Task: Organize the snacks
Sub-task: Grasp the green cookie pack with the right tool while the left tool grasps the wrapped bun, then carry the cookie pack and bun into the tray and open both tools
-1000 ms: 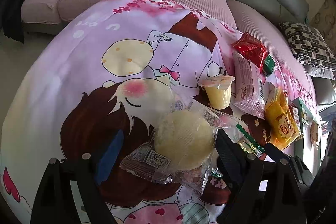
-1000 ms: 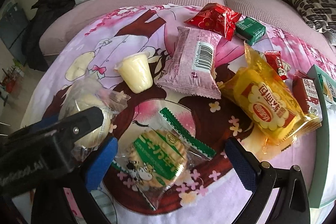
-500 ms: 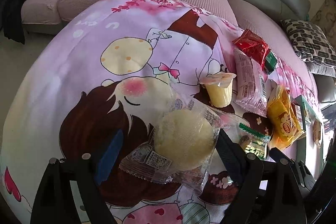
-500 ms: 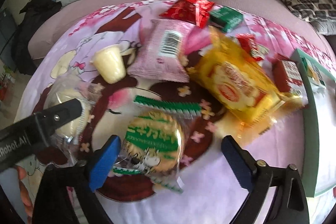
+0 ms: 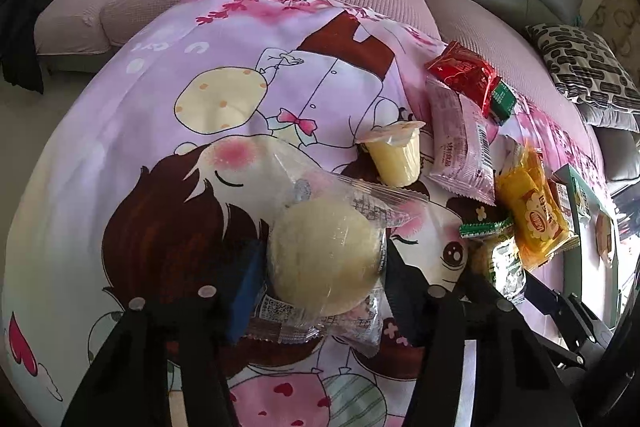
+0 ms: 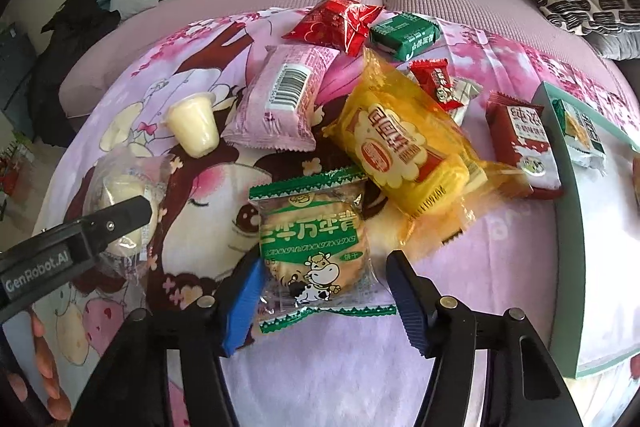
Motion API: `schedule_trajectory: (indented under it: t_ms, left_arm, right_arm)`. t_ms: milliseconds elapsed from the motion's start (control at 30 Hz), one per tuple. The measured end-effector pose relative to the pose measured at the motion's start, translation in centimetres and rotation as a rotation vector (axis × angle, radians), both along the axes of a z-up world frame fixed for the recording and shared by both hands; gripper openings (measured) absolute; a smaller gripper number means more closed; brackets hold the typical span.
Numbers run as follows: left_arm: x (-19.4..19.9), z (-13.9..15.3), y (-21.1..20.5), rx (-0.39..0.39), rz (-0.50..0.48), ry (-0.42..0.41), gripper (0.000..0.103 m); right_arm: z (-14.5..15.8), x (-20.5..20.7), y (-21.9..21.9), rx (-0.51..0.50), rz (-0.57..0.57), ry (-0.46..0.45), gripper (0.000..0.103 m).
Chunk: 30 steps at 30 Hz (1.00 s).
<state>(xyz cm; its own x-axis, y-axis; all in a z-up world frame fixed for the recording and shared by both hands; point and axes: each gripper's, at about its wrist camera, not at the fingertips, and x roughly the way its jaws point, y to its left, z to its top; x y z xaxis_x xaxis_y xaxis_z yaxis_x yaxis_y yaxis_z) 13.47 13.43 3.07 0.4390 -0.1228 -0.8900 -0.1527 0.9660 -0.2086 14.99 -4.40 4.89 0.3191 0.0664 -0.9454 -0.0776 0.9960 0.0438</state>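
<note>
Two tongs, two snacks right now. My left tongs [image 5: 320, 279] are clamped onto the round pale bun in its clear wrapper [image 5: 324, 259], blue pads pressing both sides, over the cartoon blanket [image 5: 160, 99]. My right tongs [image 6: 324, 291] sit around the green-and-white cow biscuit pack [image 6: 312, 239]; the left pad touches the wrapper, but there's a gap on the right side, so I'd call them loose, not gripping yet. The right camera gives the far better look at the pile: jelly cup [image 6: 192, 127], pink packet with a barcode [image 6: 284, 99], yellow packet [image 6: 404, 155] overlapping the biscuit pack's far corner, big red packet [image 6: 336, 23] touching a green packet [image 6: 404, 35], small red candy wrapper [image 6: 436, 83], dark red packet [image 6: 520, 143] just beside the teal-rimmed box [image 6: 560, 163], which has a packet inside. It also catches my left tongs side-on with the bun. The left camera only squeezes those snacks along its right edge, and the box is barely visible there, but it shows the bun grip head-on.
</note>
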Motion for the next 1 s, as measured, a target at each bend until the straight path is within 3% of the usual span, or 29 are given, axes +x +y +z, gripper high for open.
schedule_trajectory:
  t_ms: [500,1000]
  left_arm:
    - [-3.3,1.6,-1.2,-0.038,0.072,-0.01,0.056]
    - [-3.6,7.5,-9.1,0.005,-0.039,-0.103,0.056]
  right_arm:
    - [3.8,-3.9,-2.4,0.064,0.022,-0.033,0.064]
    - [8.8,-6.2,-10.9,0.116,-0.078,-0.136,0.064]
